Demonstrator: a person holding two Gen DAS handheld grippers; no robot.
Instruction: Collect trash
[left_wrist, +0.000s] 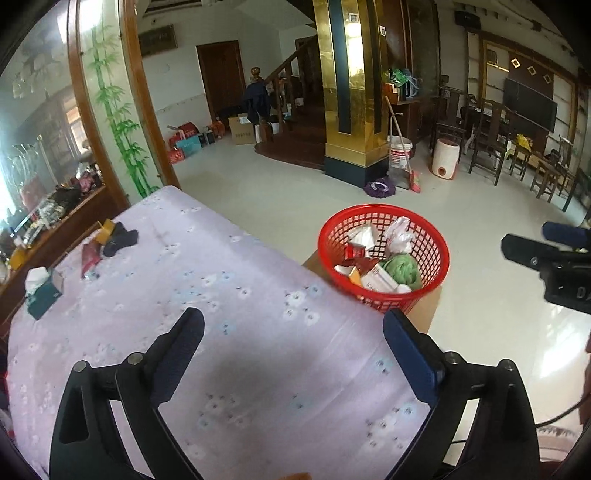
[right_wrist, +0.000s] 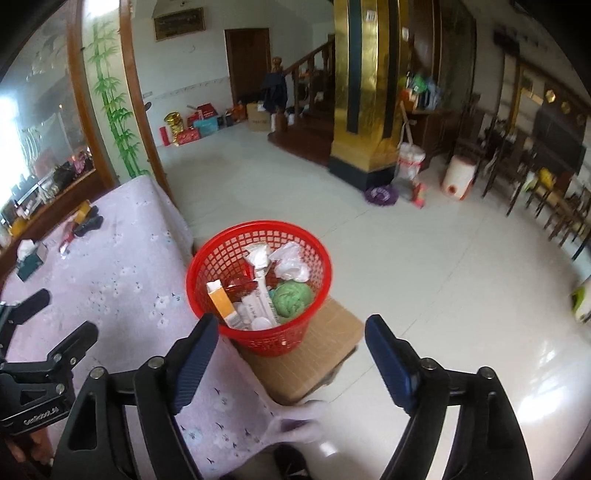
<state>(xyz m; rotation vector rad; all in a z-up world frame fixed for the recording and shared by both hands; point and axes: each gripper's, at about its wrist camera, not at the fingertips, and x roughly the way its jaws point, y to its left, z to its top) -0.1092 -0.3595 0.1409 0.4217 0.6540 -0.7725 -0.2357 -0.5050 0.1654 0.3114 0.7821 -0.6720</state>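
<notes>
Both jaws wide and empty; next trash lies far left on the bench.

The bench, under a lilac flowered cloth, is bare up close; the red basket, already holding cartons, wrappers and crumpled paper, sits on a cardboard box just beside the bench's right edge. The left gripper and right gripper stand fully spread, holding nothing. Likely next: the red wrapper and dark scrap, lying near the tissue box. Best to reach with the left, approach low and flat, pinch the wrapper's edge, then lift clear before crossing to the basket.
</notes>
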